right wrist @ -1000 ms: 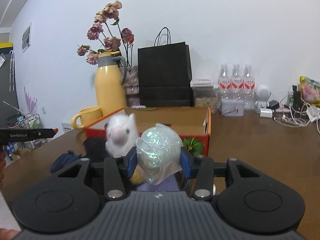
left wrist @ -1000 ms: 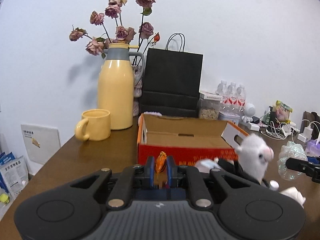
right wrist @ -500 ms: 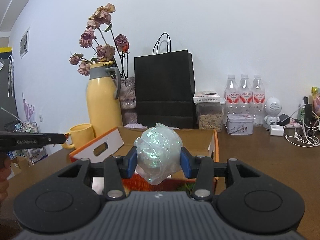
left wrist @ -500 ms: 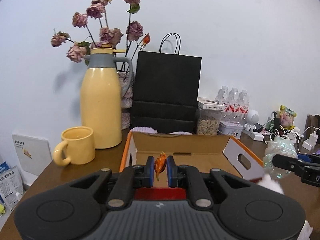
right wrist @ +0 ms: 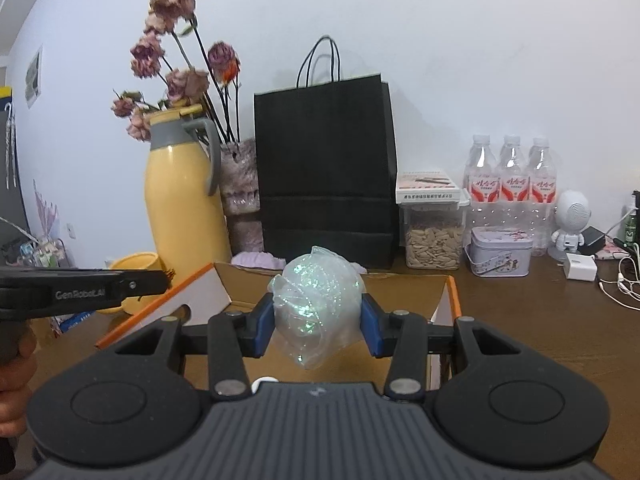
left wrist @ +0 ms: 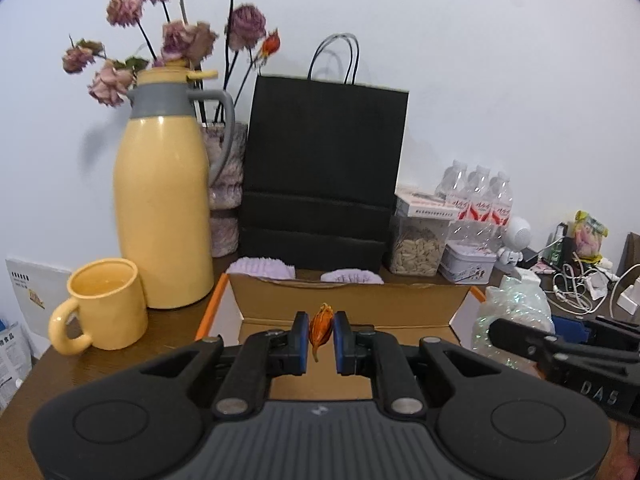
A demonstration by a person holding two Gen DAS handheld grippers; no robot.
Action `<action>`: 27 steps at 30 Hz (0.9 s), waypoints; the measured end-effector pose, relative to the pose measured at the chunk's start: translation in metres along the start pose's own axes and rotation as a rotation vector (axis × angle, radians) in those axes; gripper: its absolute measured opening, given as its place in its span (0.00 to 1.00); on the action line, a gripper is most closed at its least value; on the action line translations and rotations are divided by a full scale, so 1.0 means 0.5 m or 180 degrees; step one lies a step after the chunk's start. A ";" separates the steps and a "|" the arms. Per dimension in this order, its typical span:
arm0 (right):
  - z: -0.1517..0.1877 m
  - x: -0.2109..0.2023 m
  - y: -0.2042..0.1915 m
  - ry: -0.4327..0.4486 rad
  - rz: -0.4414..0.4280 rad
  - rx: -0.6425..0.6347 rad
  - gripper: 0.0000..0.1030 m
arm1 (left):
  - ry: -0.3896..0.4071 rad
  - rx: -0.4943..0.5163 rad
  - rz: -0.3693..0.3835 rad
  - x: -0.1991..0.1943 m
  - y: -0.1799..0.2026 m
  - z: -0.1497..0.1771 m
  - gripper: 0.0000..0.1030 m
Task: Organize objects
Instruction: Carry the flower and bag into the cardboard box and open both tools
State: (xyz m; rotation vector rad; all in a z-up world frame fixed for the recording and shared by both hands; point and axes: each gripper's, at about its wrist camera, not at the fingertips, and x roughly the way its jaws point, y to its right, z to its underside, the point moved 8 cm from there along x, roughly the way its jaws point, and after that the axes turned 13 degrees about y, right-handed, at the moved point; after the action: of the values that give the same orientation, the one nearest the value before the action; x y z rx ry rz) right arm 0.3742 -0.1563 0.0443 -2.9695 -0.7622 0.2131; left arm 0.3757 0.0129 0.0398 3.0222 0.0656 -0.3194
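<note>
The left hand-held gripper (left wrist: 321,334) is clamped on a small dried orange bud (left wrist: 321,326), its jaws nearly together with only the bud between the blue pads. The right hand-held gripper (right wrist: 316,320) is clamped on a crumpled ball of iridescent plastic wrap (right wrist: 316,308), which bulges above and below the pads. Both loads are held over the open cardboard box (left wrist: 352,304) with the orange edge, which sits on the brown counter (right wrist: 540,320).

In the left wrist view the mug (left wrist: 104,308) is seen at 9 o'clock of the box, the yellow flask (left wrist: 162,216) at 10 o'clock, the black paper bag (left wrist: 324,172) at 12 o'clock, and the right gripper with its wrap at 3 o'clock. Purple knitted items (left wrist: 262,268) are seen just behind the far wall of the box.

The task is judged to be midway: two things are picked up and brought above the box, but neither is released yet. The visible part of the box floor looks bare (the near part is hidden by the grippers). Release into the box is left, and cables and small clutter (right wrist: 624,276) at the right edge of the counter may still need sorting.
</note>
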 end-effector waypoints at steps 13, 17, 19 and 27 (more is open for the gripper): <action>0.076 0.065 0.023 -0.0420 0.0168 -0.0047 0.46 | -0.0333 0.0094 -0.0151 0.083 0.000 0.062 0.12; 0.083 0.061 0.030 -0.0468 0.0216 -0.0036 0.64 | -0.0305 0.0124 -0.0198 0.080 -0.001 0.058 0.74; 0.079 0.056 0.033 -0.0431 0.0247 -0.0025 1.00 | -0.0239 0.0146 -0.0218 0.077 0.000 0.054 1.00; 0.061 0.041 0.042 -0.0317 0.0279 0.0034 1.00 | -0.0196 0.0190 -0.0190 0.068 0.009 0.050 1.00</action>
State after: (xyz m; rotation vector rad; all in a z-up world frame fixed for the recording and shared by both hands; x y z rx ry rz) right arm 0.3972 -0.1639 0.0098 -3.0043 -0.6387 0.3713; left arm 0.4040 0.0070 0.0089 3.0713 0.1440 -0.4270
